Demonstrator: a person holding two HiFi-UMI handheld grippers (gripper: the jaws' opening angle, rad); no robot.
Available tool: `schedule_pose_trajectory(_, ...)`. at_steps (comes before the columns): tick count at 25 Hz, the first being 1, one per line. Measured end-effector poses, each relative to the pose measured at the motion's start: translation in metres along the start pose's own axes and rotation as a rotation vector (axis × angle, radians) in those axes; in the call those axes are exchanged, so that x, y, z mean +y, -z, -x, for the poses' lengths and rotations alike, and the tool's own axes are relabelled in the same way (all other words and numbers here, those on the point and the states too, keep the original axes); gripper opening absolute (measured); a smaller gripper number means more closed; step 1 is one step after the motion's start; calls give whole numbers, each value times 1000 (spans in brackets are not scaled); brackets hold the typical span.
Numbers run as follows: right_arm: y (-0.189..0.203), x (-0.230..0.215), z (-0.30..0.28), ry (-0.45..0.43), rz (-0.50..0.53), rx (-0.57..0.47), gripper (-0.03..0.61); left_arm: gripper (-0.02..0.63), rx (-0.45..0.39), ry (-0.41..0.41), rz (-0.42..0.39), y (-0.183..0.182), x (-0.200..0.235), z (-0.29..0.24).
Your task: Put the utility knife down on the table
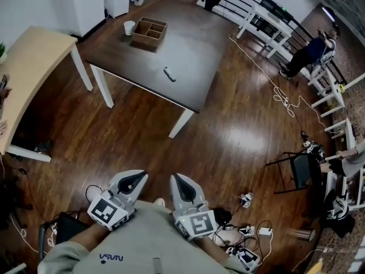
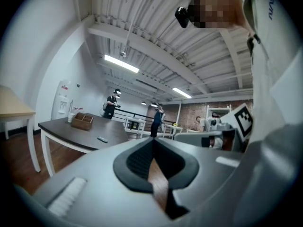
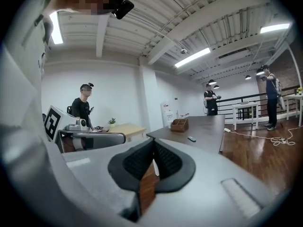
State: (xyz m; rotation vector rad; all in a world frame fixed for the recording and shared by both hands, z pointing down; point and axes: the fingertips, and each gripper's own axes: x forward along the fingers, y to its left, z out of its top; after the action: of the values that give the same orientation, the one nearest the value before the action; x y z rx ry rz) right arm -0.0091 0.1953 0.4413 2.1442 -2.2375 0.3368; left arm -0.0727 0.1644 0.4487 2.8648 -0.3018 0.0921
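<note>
A: Are the left gripper (image 1: 134, 179) and right gripper (image 1: 178, 181) carrying anything?

B: No, both are sitting closed and empty against the person's chest. The utility knife (image 1: 169, 73) is lying on the dark table (image 1: 194, 56), well apart. Cables (image 1: 258, 231) are trailing by the feet, so I'm thinking a careless step risks tripping.

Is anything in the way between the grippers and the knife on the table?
Nothing visible is. Only bare floor lies between the left gripper, the right gripper and the table. The utility knife lies in the open; the wooden box and cup sit farther back.
</note>
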Motion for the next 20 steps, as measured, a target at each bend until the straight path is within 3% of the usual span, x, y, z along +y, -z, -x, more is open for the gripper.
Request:
schedule_pose_trajectory(5,16,-1,41,-29,-17,22,0,2,54,-33,-6,19,-39,8)
schedule_pose_trajectory(13,27,-8,64,-27,-63,32,-2,2,91,-64,-58,38,-55,15)
schedule_pose_trajectory(20,36,-10,76,-44,-68,67,-2,2,114,-111,-37,49,-63,18)
